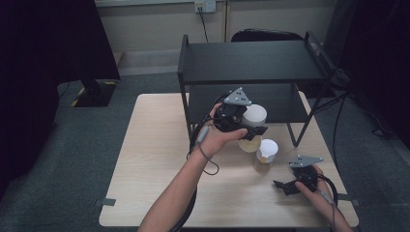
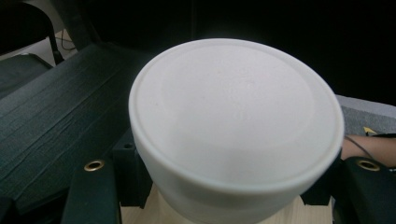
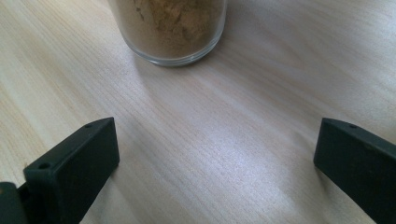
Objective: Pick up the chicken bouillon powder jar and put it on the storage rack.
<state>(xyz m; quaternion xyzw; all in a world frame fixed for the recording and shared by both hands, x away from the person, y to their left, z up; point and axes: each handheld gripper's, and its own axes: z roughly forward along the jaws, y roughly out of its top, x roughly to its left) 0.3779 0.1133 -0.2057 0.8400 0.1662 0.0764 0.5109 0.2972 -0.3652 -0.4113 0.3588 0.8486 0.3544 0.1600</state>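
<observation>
A white-lidded clear glass jar (image 1: 252, 126) is clamped between the jaws of the left gripper (image 1: 243, 129), held above the pale wooden table (image 1: 145, 159) before the black metal shelf (image 1: 251, 63). The right gripper (image 1: 285, 186) is held wide open near a second white-lidded glass jar of brown powder (image 1: 265, 155), which stands on the table.

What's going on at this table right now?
A person works at a light wooden table with a claw in each hand. The left claw is shut on a white-lidded clear jar, held up in front of a black metal shelf rack. The right claw rests open low over the tabletop, pointing at a second white-capped glass jar of brown powder that stands on the table, untouched.
</observation>
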